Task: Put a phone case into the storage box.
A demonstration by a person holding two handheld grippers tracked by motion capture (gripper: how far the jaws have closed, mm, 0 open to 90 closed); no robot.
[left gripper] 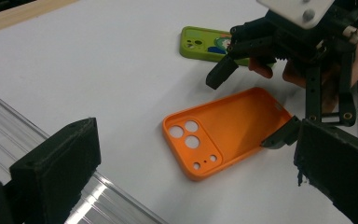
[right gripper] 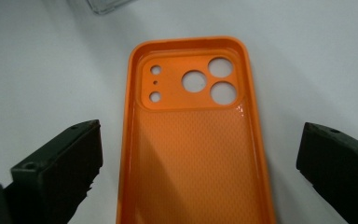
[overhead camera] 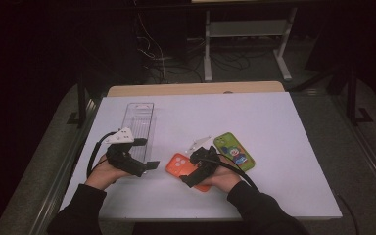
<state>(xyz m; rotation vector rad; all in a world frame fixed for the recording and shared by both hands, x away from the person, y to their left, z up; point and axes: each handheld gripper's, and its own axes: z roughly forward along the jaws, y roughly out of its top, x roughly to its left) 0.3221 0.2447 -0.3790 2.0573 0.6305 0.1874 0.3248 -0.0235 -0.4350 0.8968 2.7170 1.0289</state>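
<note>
Orange phone case on white bench, two tools, both with jaws apart.

Orange phone case (right gripper: 193, 140) lies hollow side up, empty, between the right tool's (overhead camera: 192, 177) spread jaws, untouched. Left tool (overhead camera: 149, 167) gapes beside a clear tray (overhead camera: 141, 122), contents unclear. Green phone case (overhead camera: 233, 151) lies just beyond; far bench bare.

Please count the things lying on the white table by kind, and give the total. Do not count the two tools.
Phone cases: 2, an orange case lying hollow side up and a green case with a cartoon picture
Clear plastic trays: 1, the clear tray
Total: 3
</note>
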